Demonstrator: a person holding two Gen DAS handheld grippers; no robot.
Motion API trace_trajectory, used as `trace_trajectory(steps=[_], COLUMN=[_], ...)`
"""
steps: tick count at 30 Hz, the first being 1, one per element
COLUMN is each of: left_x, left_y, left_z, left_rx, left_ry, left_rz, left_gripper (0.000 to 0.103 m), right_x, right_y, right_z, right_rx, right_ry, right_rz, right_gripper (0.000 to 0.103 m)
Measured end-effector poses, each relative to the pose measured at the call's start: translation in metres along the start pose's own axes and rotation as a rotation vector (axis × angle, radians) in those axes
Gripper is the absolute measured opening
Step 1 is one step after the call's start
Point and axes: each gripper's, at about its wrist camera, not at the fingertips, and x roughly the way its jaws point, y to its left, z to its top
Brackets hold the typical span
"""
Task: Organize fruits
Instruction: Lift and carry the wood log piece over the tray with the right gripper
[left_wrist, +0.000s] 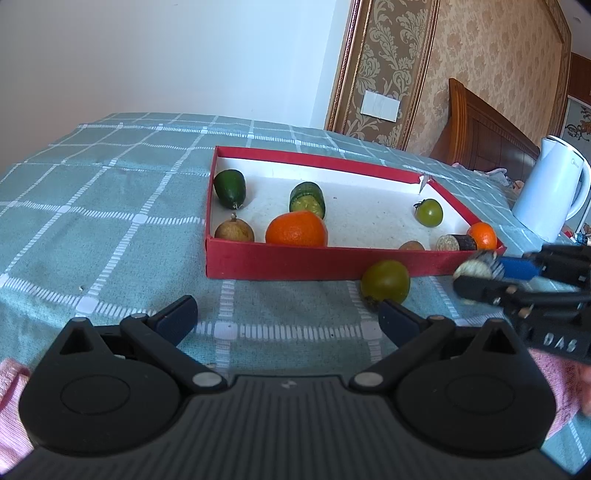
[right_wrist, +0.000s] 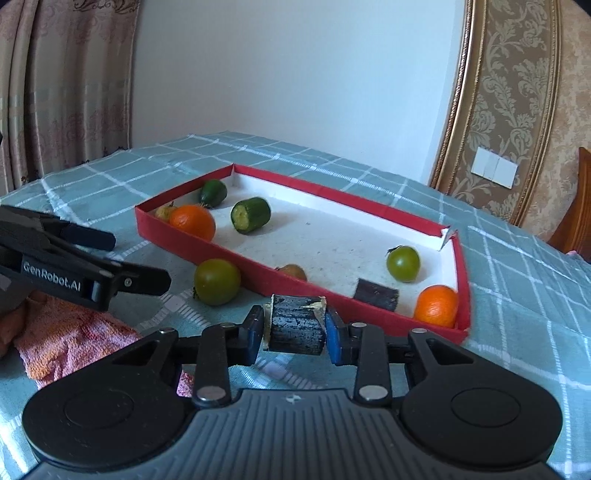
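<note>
Between the blue pads of the right gripper sits a short dark sugarcane piece, pale cut ends against the pads, clamped and held just short of the near wall of the red tray. Seen from the left wrist, the same piece hangs at the tray's near right corner, clear of the cloth.

Just ahead of that gripper and to its left, a green tomato lies on the checked cloth, touching the outside of the tray wall. Beyond the wall, straight ahead, lies a second dark cane piece; right of it an orange sits in the near right corner, and behind them a smaller green tomato. A small brown fruit shows just over the wall. Farther left in the tray lie a cut cucumber piece, a bigger orange, a whole dark green fruit and another brown fruit in the far left corner.

The left gripper hovers low over the cloth with its jaws spread wide and nothing between them; the loose tomato lies just beyond its right finger. A pink towel lies under it. A white kettle stands well off to the right.
</note>
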Motion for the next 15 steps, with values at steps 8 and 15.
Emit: trace_trajectory(steps=[8, 15], left_x=[0.000, 0.000], left_y=[0.000, 0.000], left_z=[0.000, 0.000], left_rx=[0.000, -0.004], left_ry=[0.000, -0.002], left_rz=[0.000, -0.003], left_gripper=[0.103, 0.103], right_x=[0.012, 0.045], right_y=[-0.010, -0.021], right_z=[0.024, 0.042], right_rx=[0.001, 0.037], right_ry=[-0.031, -0.013], right_rz=[-0.055, -0.108], right_gripper=[0.034, 0.034])
